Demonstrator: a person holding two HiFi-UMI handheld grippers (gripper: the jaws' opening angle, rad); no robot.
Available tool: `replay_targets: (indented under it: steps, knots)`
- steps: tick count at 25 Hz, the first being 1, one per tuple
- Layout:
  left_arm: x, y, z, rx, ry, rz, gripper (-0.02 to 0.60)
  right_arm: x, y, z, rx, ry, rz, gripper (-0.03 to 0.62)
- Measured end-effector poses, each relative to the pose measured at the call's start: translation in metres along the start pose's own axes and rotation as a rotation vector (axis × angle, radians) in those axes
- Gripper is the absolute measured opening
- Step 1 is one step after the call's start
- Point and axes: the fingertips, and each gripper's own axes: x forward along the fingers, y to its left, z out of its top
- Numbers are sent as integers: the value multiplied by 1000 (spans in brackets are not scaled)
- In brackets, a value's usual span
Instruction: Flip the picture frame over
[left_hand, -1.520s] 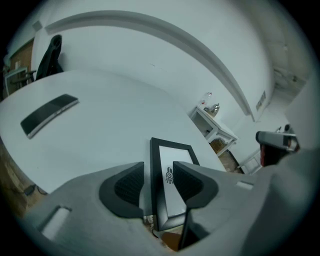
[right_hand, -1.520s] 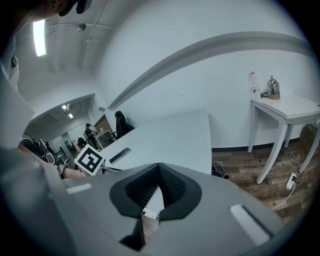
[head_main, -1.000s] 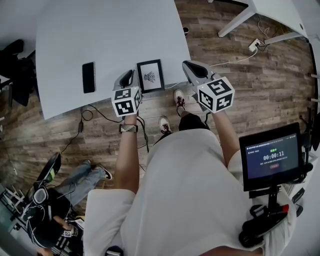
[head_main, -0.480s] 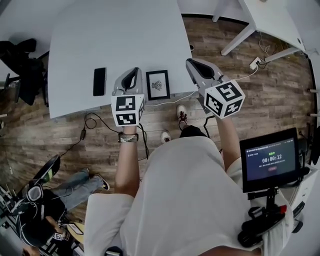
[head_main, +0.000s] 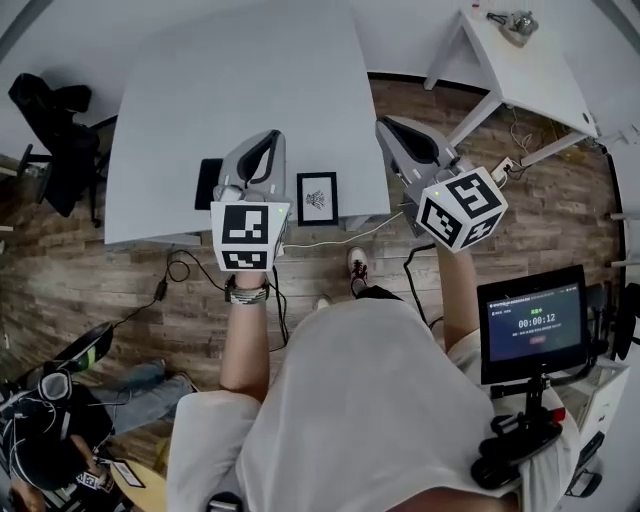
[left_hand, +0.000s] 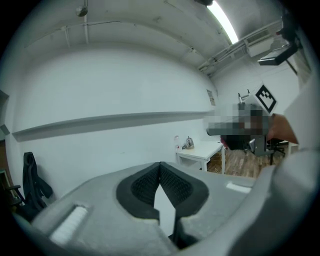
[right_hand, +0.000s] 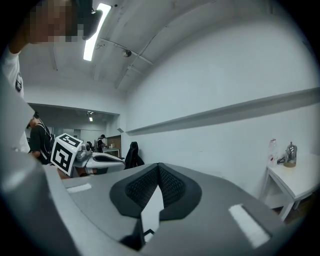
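The picture frame (head_main: 318, 198), black-edged with a small dark drawing on white, lies face up near the front edge of the white table (head_main: 200, 80). My left gripper (head_main: 262, 148) hovers high above the table just left of the frame, shut and empty. To the frame's right, over the table's corner, my right gripper (head_main: 392, 128) is also raised, shut on nothing. Both gripper views look level at the white wall, with the left gripper's pads (left_hand: 145, 187) and the right gripper's pads (right_hand: 172, 186) meeting at their tips. Neither gripper touches the frame.
A black phone (head_main: 208, 180) lies left of the frame, partly hidden by my left gripper. A black office chair (head_main: 55, 110) stands at the left. A second white table (head_main: 530, 70) stands at the back right. A tablet (head_main: 535, 322) sits at my right, and cables cross the wooden floor (head_main: 190, 270).
Both grippers have risen from the table's front edge toward the camera. The frame lies where it was.
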Motion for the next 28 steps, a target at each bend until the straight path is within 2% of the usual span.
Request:
replay_targets:
  steps: [5, 8, 14, 28]
  knots:
    - [-28, 2, 52, 40, -72, 22, 5, -15, 18, 44, -78, -54, -3, 2]
    - [-32, 5, 68, 73, -98, 39, 5, -14, 17, 55, -104, -69, -15, 2]
    - [-27, 21, 67, 88, -97, 43, 5, 8, 11, 53, -142, -33, -44, 0]
    - [-29, 14, 77, 107, -108, 28, 5, 4, 10, 62, -138, -51, -58, 0]
